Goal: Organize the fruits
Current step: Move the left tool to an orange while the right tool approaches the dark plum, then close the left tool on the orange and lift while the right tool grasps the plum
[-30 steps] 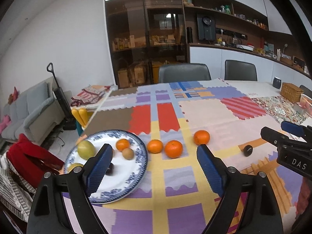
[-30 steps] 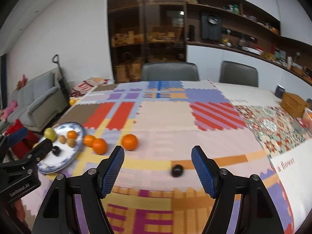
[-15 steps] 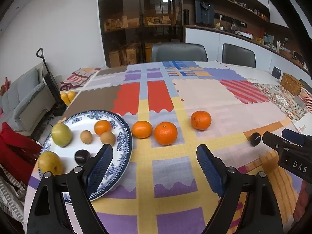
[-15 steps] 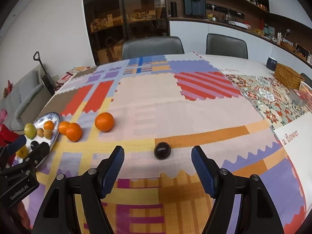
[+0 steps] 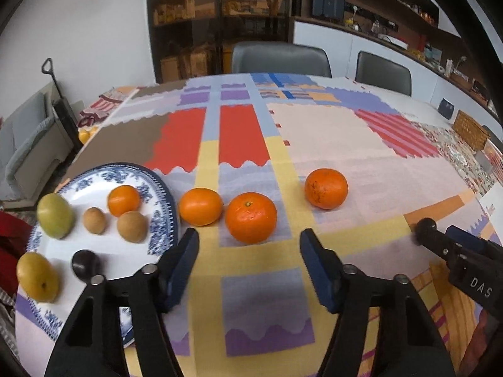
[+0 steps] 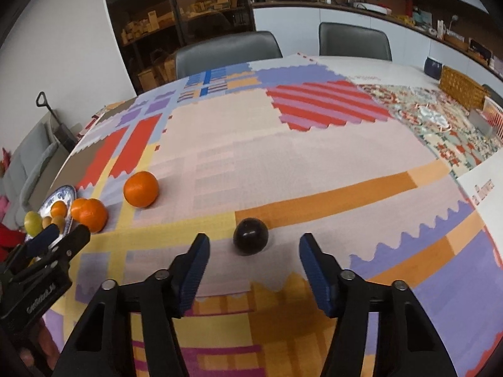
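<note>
A blue-and-white plate (image 5: 163, 188) at the left holds a green fruit (image 5: 55, 215), a small orange (image 5: 123, 200), two brown fruits, a dark plum (image 5: 84, 264) and a yellow fruit (image 5: 37, 276). Three oranges lie on the patchwork cloth beside it. My left gripper (image 5: 248, 242) has its jaws closing just in front of the middle orange (image 5: 250, 217), and the pads do not touch it. A loose dark plum (image 6: 250, 236) lies just ahead of my right gripper (image 6: 254, 243). That gripper's jaws are also closing, with clear gaps on both sides of the plum.
Two grey chairs (image 5: 279, 58) (image 5: 383, 72) stand at the table's far edge. A wicker basket (image 6: 460, 88) sits at the far right. A sofa and an upright vacuum (image 5: 61, 106) stand past the table's left edge. The third orange (image 6: 140, 189) lies left of the plum.
Both grippers have sunk toward the table and tilted down, and their jaws have narrowed. The middle orange and the loose dark plum now sit much closer to the fingertips.
</note>
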Demonstrator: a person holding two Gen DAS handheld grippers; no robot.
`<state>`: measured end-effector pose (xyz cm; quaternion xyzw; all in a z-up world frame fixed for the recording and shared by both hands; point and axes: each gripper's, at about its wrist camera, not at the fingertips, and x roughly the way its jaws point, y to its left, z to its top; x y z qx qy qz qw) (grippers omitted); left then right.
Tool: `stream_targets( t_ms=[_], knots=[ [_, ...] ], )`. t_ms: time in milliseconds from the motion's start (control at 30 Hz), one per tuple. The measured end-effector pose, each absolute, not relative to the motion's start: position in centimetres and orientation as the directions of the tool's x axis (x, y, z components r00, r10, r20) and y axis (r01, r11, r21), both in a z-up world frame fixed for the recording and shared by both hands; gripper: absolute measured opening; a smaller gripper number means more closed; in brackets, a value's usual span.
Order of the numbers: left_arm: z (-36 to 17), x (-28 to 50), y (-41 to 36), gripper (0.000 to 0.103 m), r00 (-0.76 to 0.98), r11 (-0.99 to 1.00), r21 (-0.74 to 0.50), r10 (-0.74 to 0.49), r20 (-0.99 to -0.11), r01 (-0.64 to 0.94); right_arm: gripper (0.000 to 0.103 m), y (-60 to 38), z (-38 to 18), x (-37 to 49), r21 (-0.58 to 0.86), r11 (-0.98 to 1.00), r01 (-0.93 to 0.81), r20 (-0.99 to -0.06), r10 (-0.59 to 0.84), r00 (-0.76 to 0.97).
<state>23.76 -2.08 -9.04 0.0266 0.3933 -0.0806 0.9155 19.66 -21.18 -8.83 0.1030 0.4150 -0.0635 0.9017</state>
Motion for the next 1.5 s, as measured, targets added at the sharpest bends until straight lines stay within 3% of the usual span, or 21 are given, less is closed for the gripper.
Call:
stream_targets(
  t_ms=[767, 867, 1500],
  knots=[
    [-10.4, 26.7, -2.8, 0.045, 0.642, 0.986, -0.013, -0.119, -0.757, 0.168, 0.028, -21.1, -10.2, 21.5, 0.116, 0.976, 0.183, -0.784, -0.023, 0.621],
    [-10.4, 26.8, -2.9, 0.041, 0.649, 0.986, 0.004, -0.108, -0.753, 0.169, 0.028, -21.1, -10.2, 21.5, 0.111, 0.977, 0.181, -0.783, -0.026, 0.621],
    [-8.0, 22.5, -2.1, 0.04, 0.65, 0.972, -0.009, -0.163, -0.742, 0.233, 0.027, -20.0, -8.1, 19.8, 0.139, 0.987, 0.081, -0.749, 0.051, 0.661]
  ],
)
